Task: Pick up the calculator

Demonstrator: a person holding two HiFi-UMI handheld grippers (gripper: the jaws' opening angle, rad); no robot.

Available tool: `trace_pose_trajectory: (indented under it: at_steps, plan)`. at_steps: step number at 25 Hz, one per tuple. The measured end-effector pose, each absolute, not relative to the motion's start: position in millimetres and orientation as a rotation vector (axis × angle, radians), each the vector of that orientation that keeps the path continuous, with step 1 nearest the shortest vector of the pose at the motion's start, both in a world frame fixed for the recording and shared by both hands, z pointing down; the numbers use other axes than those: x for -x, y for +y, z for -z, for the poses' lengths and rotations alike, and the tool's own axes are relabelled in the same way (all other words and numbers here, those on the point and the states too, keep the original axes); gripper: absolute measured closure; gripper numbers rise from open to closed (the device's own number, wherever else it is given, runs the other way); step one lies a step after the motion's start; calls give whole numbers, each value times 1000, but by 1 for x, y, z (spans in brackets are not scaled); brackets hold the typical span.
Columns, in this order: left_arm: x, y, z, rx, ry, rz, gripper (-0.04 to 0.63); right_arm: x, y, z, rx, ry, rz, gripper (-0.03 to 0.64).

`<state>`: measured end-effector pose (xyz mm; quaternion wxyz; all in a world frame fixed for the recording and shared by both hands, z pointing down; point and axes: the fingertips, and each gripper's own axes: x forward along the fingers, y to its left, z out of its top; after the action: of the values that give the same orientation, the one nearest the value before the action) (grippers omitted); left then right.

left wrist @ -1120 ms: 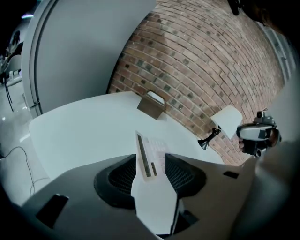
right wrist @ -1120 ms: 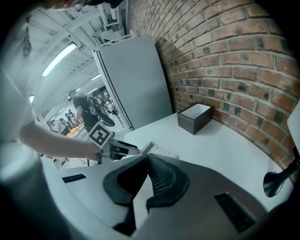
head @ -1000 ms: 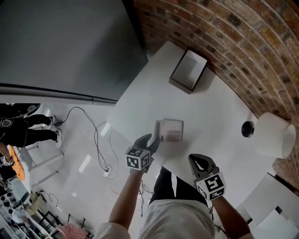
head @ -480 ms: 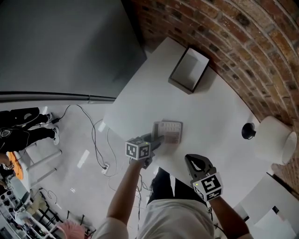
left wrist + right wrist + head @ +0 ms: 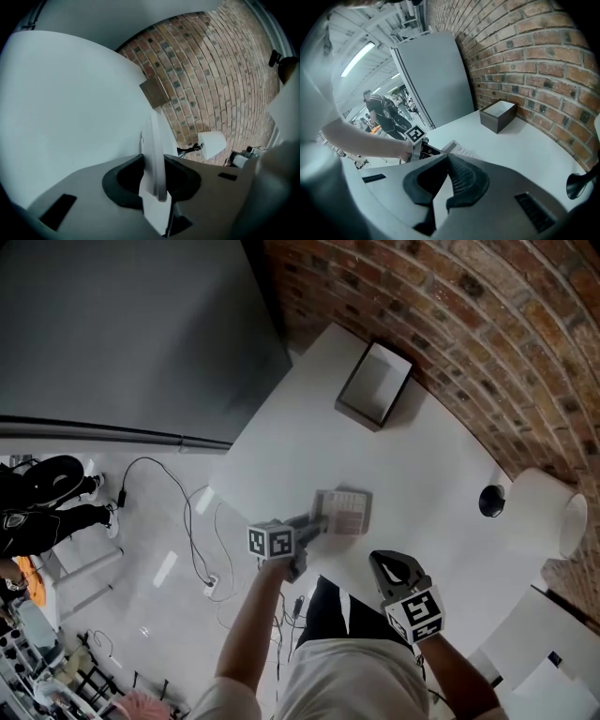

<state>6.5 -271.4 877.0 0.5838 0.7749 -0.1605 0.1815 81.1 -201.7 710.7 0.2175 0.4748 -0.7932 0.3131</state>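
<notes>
The flat pale-grey plastic calculator (image 5: 344, 512) lies near the six o'clock edge of the white table (image 5: 422, 446). It looks light, stiff and smooth-cased, so probably slippery; its thin nine o'clock edge is the sensible hold. The left gripper (image 5: 314, 524) has just been closing there and now pinches that edge. The right gripper (image 5: 386, 563) is closed and empty. Count: one calculator, one open dark box (image 5: 375, 383) at twelve o'clock, one white-shaded lamp (image 5: 542, 512) at three.
</notes>
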Motion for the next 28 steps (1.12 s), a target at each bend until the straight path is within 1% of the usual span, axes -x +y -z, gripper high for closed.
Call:
trace_pose_trajectory:
  at_steps: [9, 16, 28]
  plan:
    - [21, -272, -791, -1934, -450, -321, 483, -63, -187, -659, -1405, -2170, -819, 604]
    - [43, -243, -714, -2031, -480, -227, 483, -46, -155, -621, -1509, -2164, -791, 604]
    - [77, -171, -619, -2006, -532, -30, 483, -41, -86, -554, -1608, -2197, -744, 606]
